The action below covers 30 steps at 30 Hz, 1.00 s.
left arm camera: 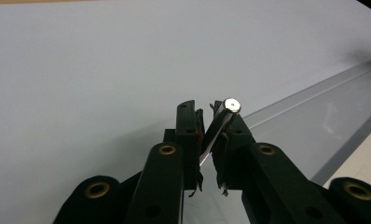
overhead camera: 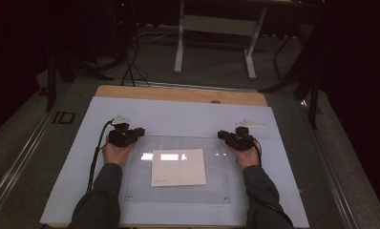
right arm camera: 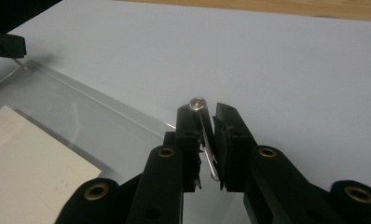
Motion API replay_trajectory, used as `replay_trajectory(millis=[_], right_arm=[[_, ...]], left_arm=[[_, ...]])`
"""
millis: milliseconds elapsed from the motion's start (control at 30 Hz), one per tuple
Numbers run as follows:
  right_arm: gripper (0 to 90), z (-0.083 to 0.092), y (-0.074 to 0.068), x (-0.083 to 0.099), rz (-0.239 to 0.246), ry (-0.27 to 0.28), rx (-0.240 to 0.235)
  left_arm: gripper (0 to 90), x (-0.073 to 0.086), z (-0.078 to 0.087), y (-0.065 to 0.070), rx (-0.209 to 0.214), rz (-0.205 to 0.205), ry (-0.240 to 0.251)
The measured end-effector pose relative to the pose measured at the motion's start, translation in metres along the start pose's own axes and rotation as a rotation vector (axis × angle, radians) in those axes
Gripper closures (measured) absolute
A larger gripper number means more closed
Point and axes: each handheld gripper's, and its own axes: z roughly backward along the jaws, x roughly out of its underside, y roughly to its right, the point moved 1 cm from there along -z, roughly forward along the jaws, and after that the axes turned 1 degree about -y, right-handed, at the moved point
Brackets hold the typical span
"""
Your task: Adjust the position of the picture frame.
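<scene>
A clear plastic plate [overhead camera: 216, 186] lies on a pale blue mat [overhead camera: 178, 117] with a white sheet of paper [overhead camera: 177, 167] under its middle. My left gripper [overhead camera: 139, 131] is at the plate's far left corner and my right gripper [overhead camera: 221, 135] at its far right corner. In the left gripper view the jaws [left arm camera: 204, 108] are shut on the thin plate corner, which carries a silver screw [left arm camera: 232, 105]. The right gripper [right arm camera: 204, 109] is shut the same way on its corner, with a screw [right arm camera: 197, 103] at the tips. The plate's far edge [right arm camera: 104, 121] runs off toward the left gripper [right arm camera: 6, 46].
The mat covers a wooden table whose bare strip [overhead camera: 178, 94] shows at the back. Small white labels [overhead camera: 252, 124] lie on the mat near the grippers. Beyond the table stand a white desk frame [overhead camera: 179, 47], cables and dark stands on the floor.
</scene>
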Motion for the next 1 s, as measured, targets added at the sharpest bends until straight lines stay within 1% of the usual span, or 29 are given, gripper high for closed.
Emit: replay_trajectory(millis=[200, 433, 800, 1000], right_arm=[[80.4, -0.008, 0.009, -0.007, -0.016, -0.011, 0.013], [80.4, -0.015, 0.012, -0.005, -0.036, -0.016, 0.016], [80.3, -0.021, 0.014, -0.006, -0.049, -0.016, 0.023], [80.1, -0.02, 0.016, -0.006, -0.054, -0.008, 0.024]], left_arm=[[81.3, -0.005, -0.008, -0.001, -0.016, 0.011, -0.013], [81.2, -0.008, -0.012, -0.003, -0.034, 0.022, -0.029], [81.2, -0.008, -0.015, -0.006, -0.036, 0.029, -0.033], [81.0, -0.009, -0.018, -0.005, -0.035, 0.035, -0.029]])
